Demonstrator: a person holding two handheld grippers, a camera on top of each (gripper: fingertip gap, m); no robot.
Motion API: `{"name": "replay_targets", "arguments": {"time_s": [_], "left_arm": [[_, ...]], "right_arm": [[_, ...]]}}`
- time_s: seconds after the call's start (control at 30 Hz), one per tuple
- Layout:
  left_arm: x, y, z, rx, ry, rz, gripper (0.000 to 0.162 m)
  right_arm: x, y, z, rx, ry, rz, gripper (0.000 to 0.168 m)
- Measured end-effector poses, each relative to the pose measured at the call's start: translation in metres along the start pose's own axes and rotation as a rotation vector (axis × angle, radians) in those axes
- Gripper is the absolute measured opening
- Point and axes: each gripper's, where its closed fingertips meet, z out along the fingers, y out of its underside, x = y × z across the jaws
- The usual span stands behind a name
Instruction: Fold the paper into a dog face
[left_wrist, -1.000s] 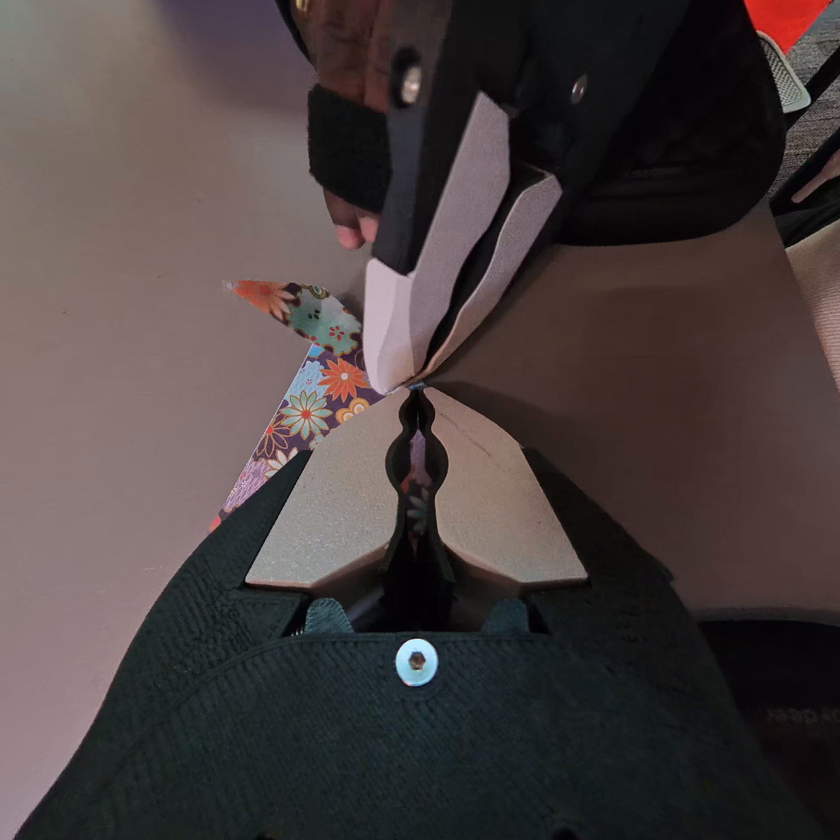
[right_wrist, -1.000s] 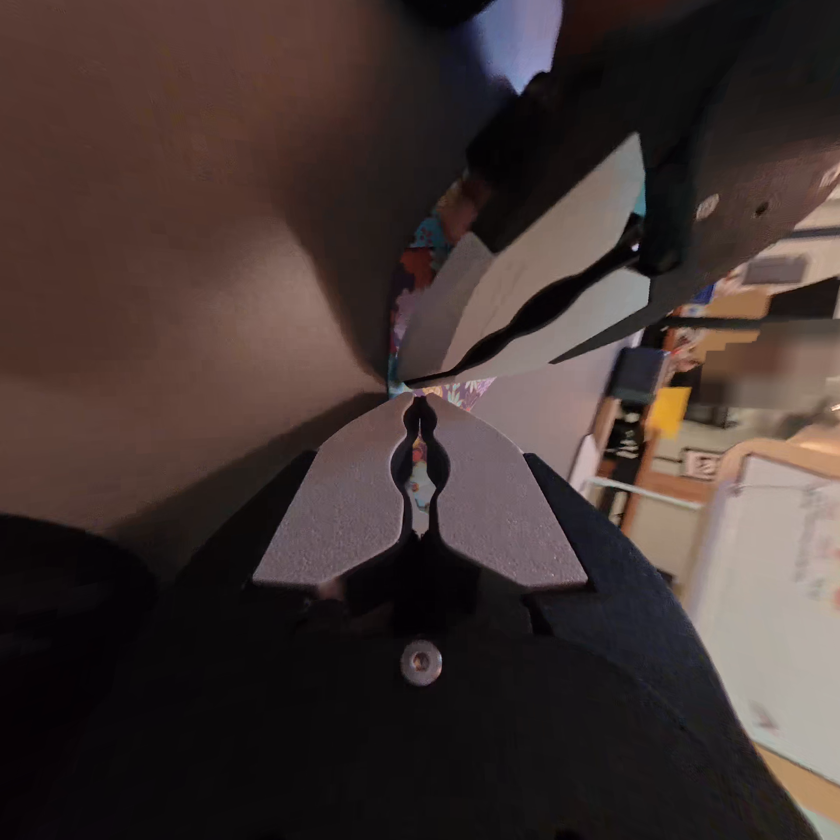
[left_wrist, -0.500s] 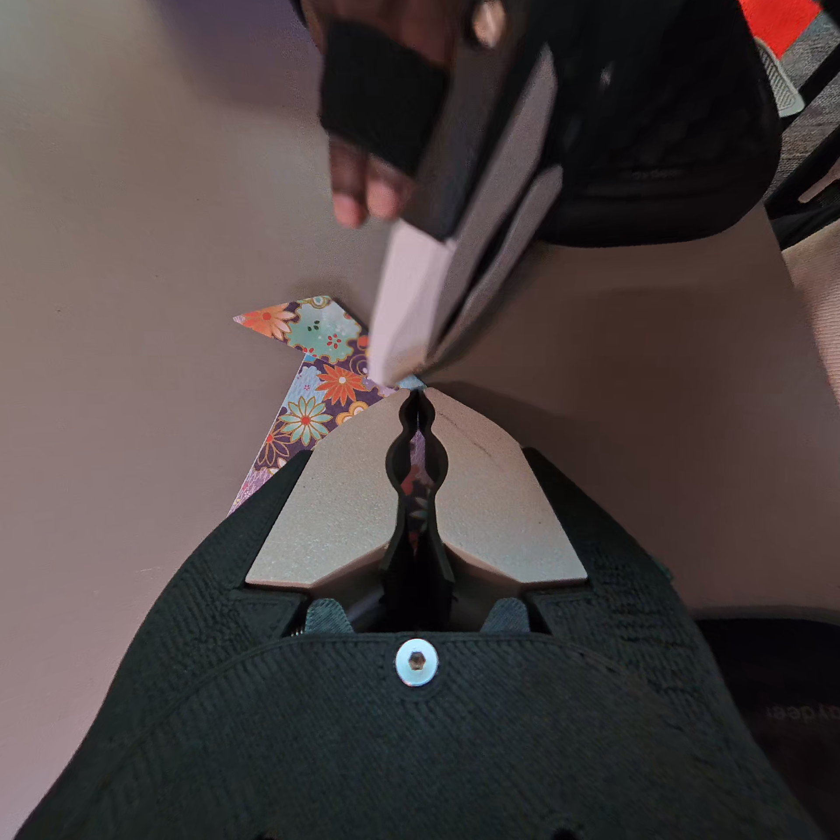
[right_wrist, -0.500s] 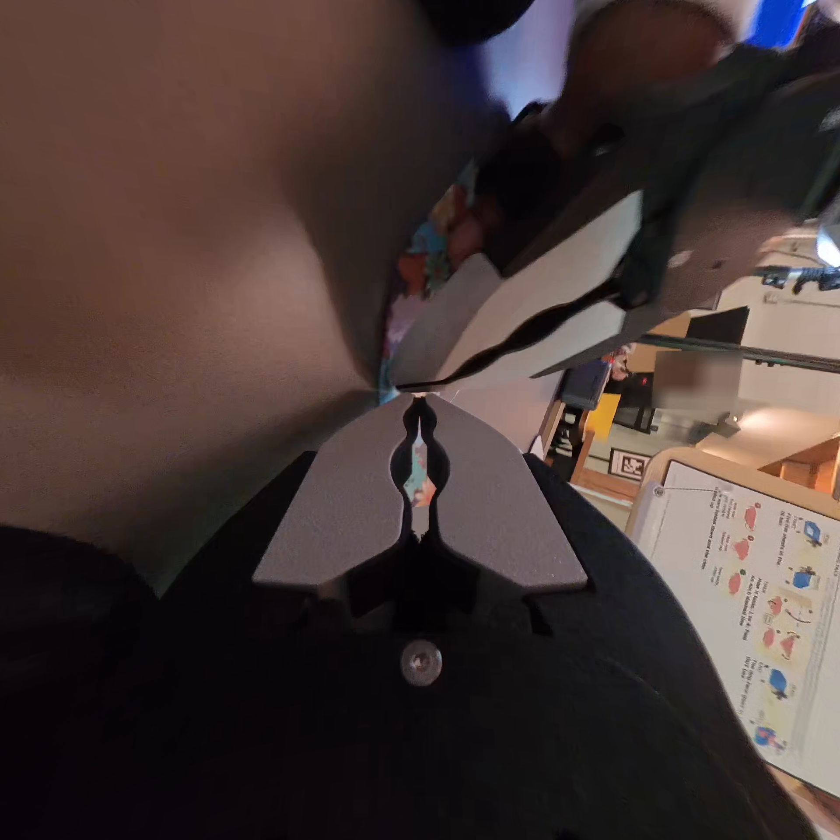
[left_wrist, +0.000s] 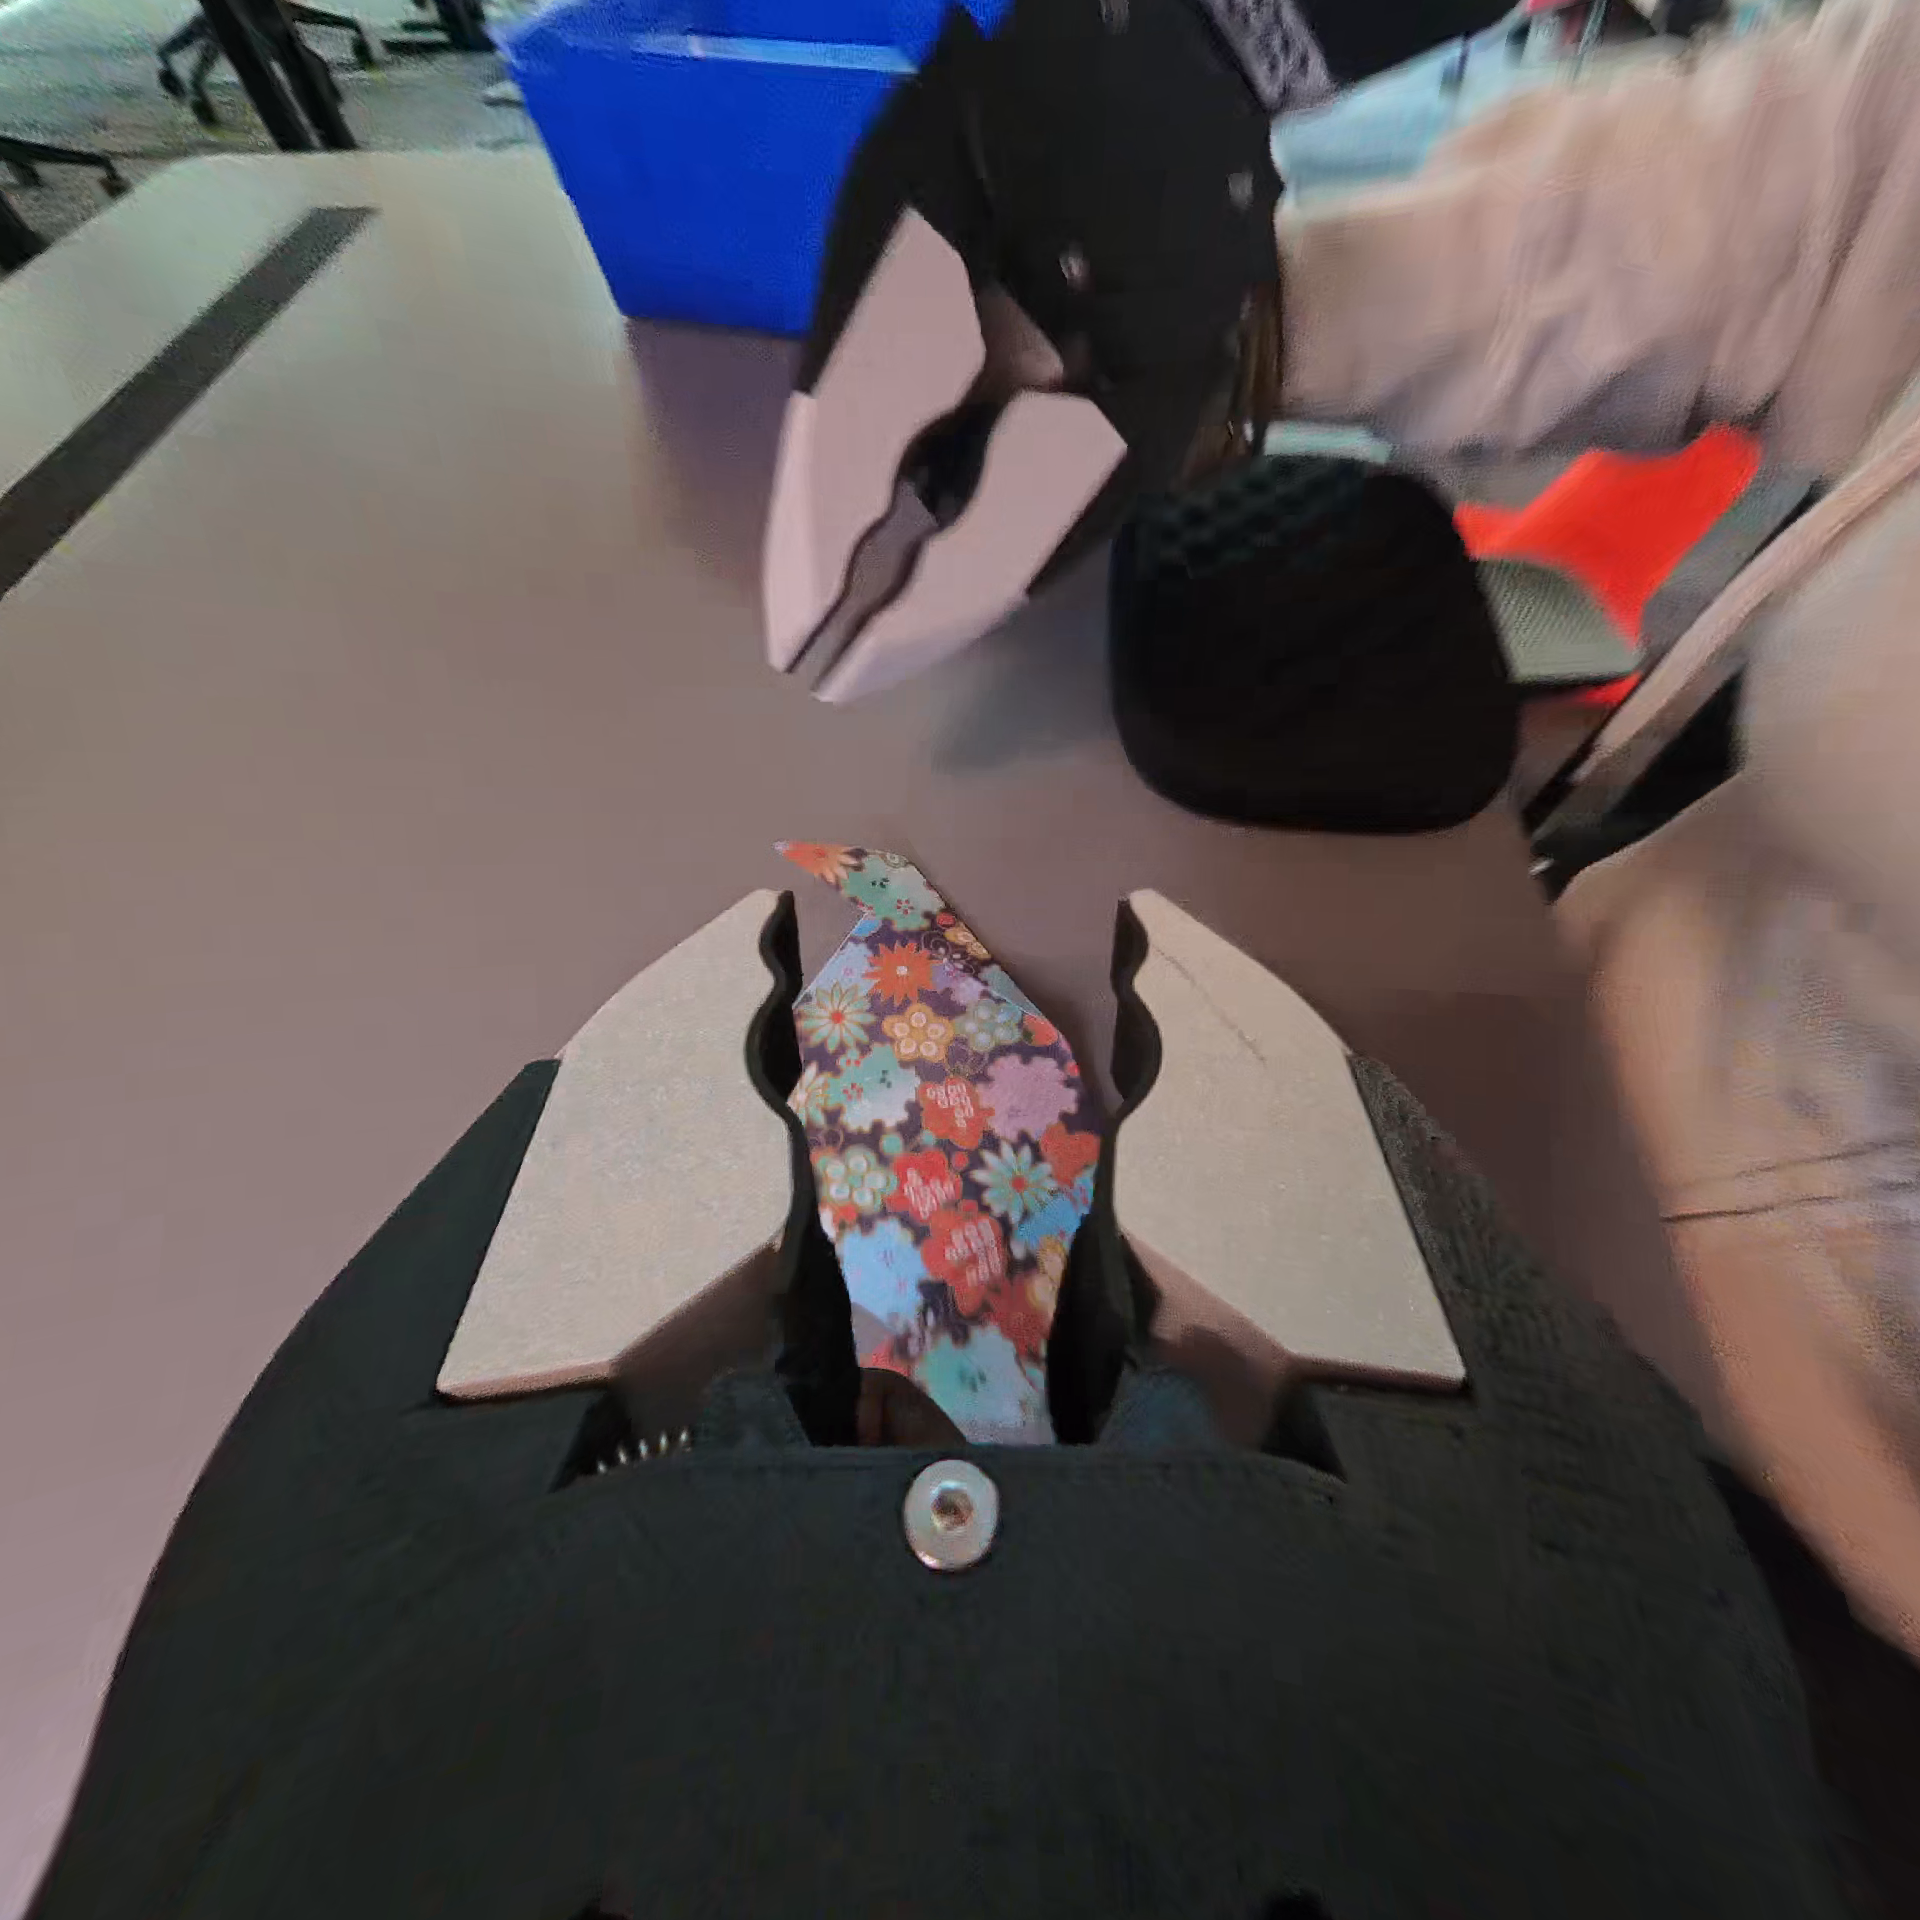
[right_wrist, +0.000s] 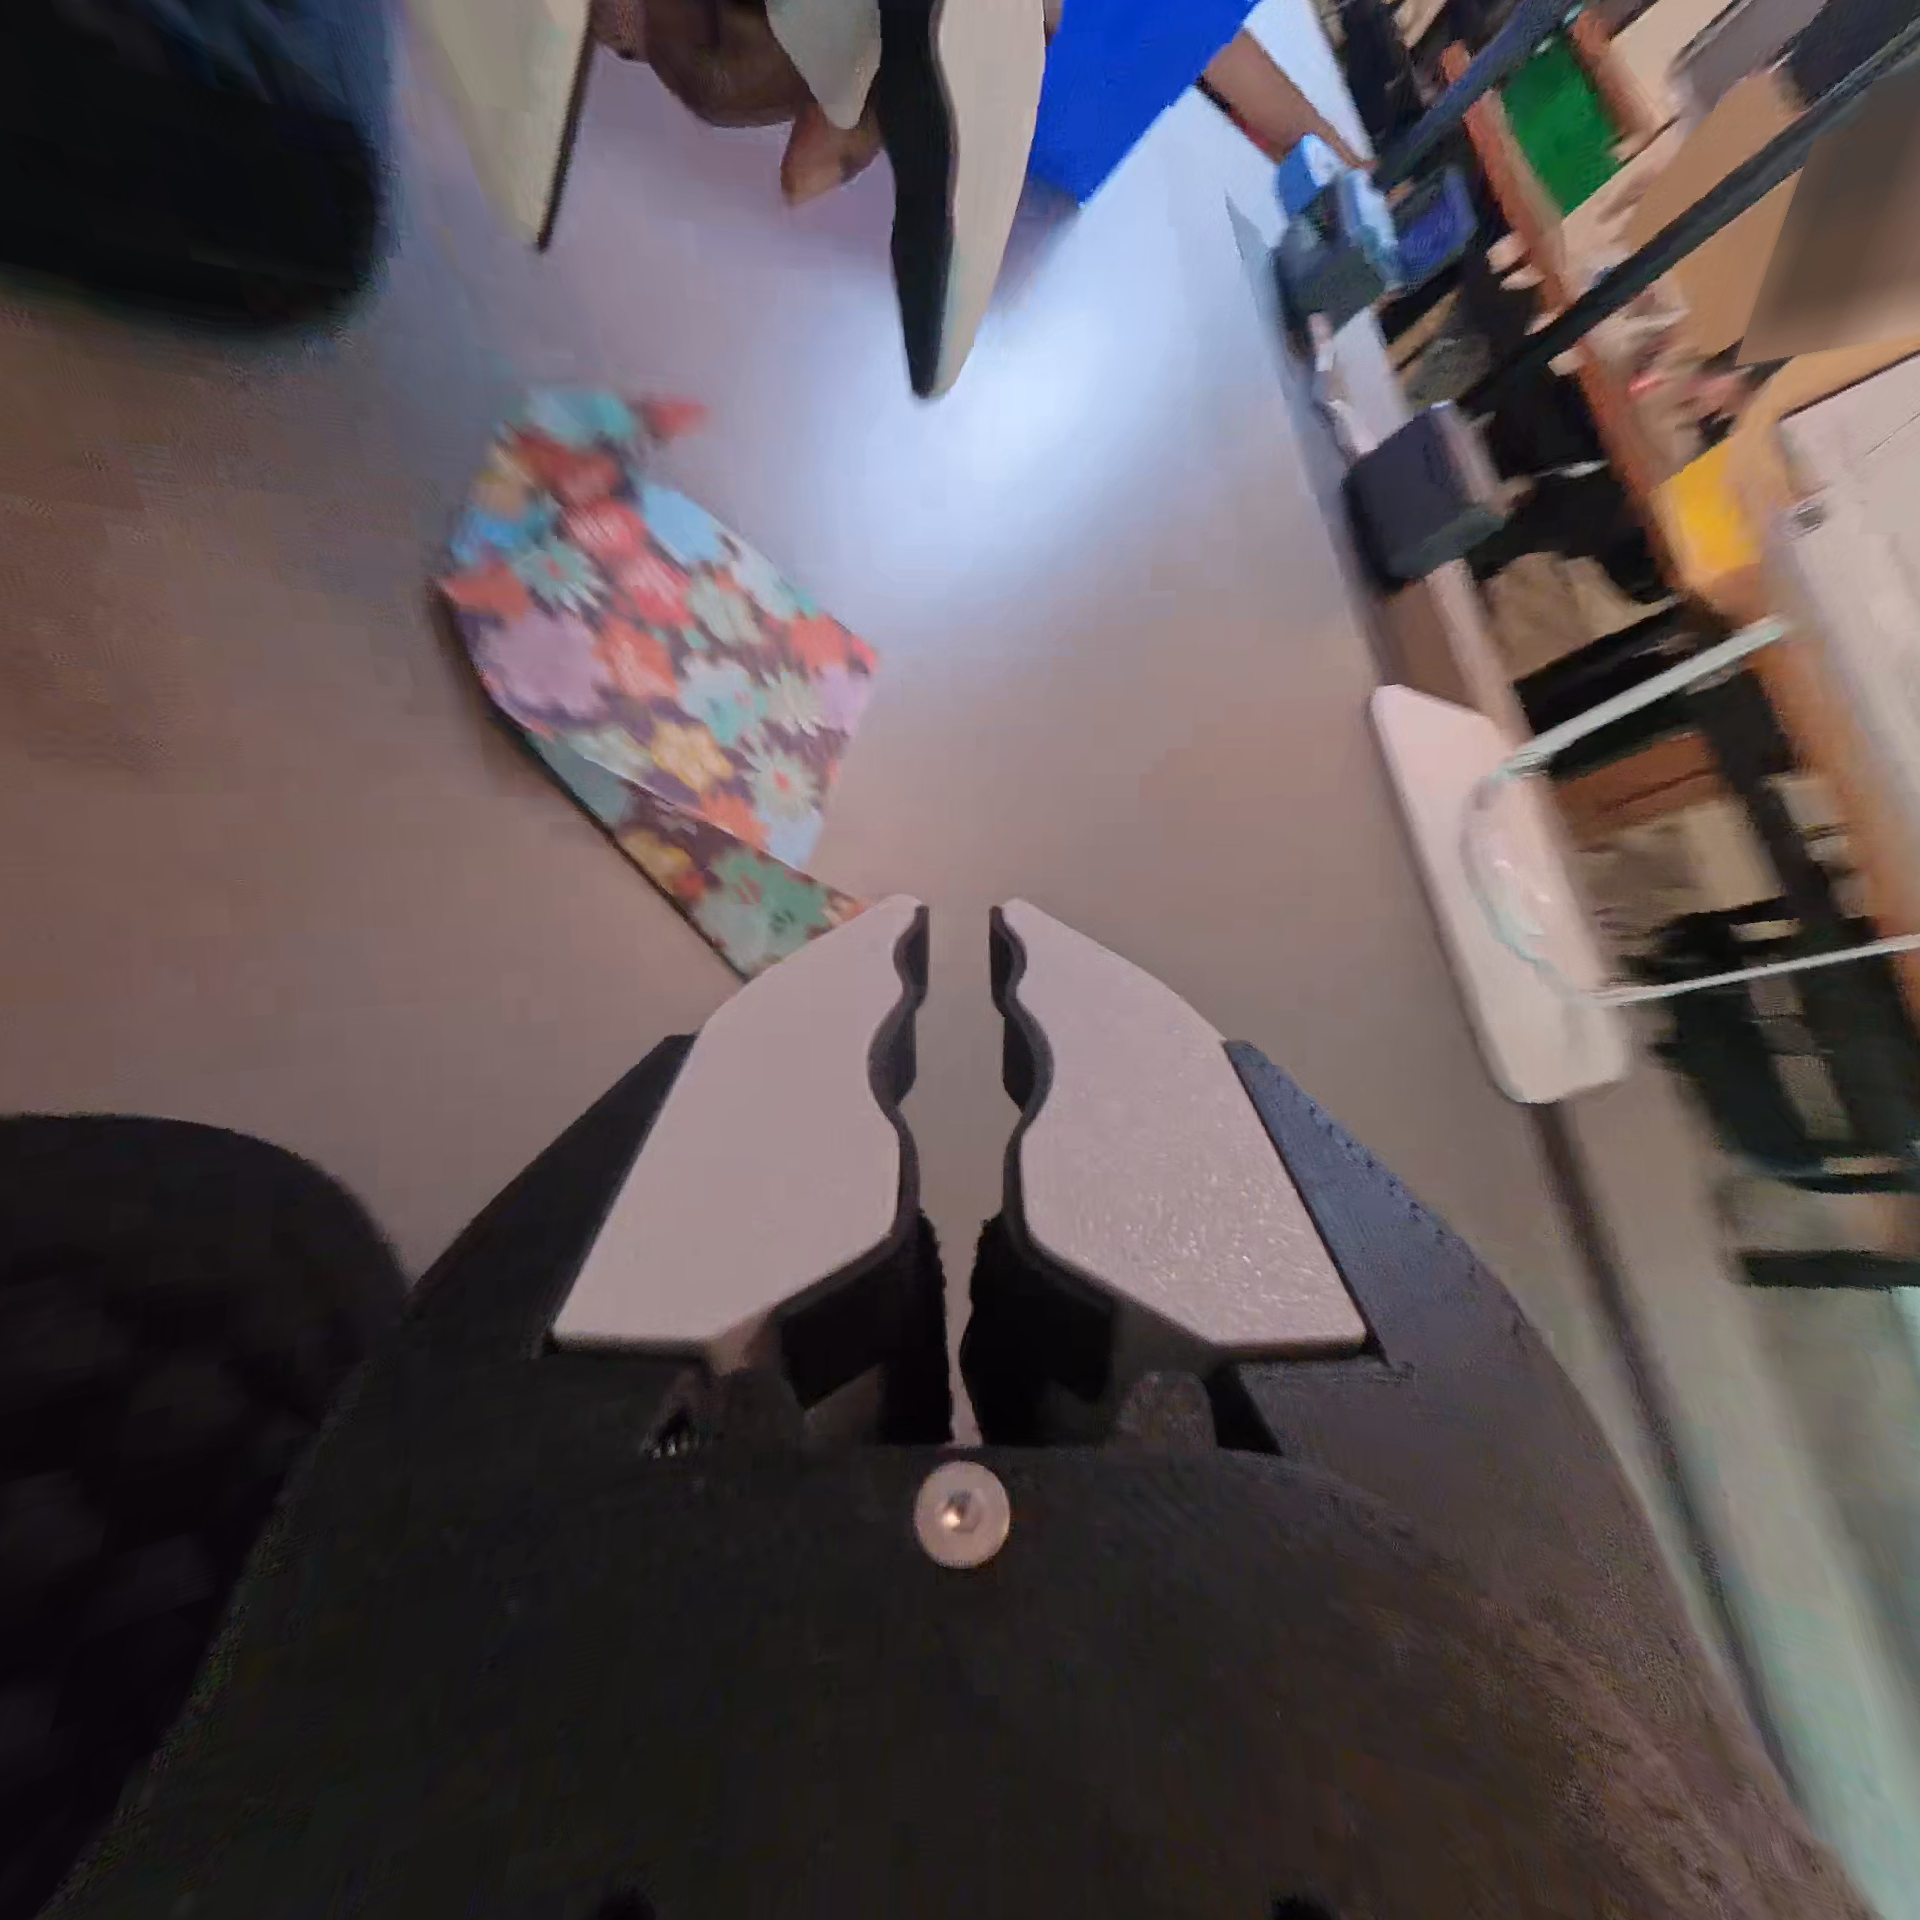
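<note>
The folded floral paper (left_wrist: 940, 1132) lies flat on the bench (left_wrist: 416, 727), low in the centre of the left wrist view, seen between the left gripper (left_wrist: 951, 914) whose fingers stand wide apart above it, gripping nothing, probably to leave the creased shape undisturbed. In the right wrist view the paper (right_wrist: 665, 675) sits left of centre, and the right gripper (right_wrist: 958, 914) is just beside its lower corner, fingers a narrow gap apart and empty. Blur makes contact uncertain.
</note>
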Motion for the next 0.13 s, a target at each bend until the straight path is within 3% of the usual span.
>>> {"name": "replay_targets", "arguments": {"time_s": [0.03, 0.13], "left_arm": [[-0.003, 0.002, -0.015, -0.006, -0.022, -0.022, 0.059], [-0.014, 0.024, -0.045, -0.061, -0.187, 0.005, 0.057]], "right_arm": [[-0.009, -0.004, -0.001, 0.018, -0.072, 0.082, 0.015], [-0.034, -0.017, 0.0, 0.068, -0.234, 0.28, 0.006]]}}
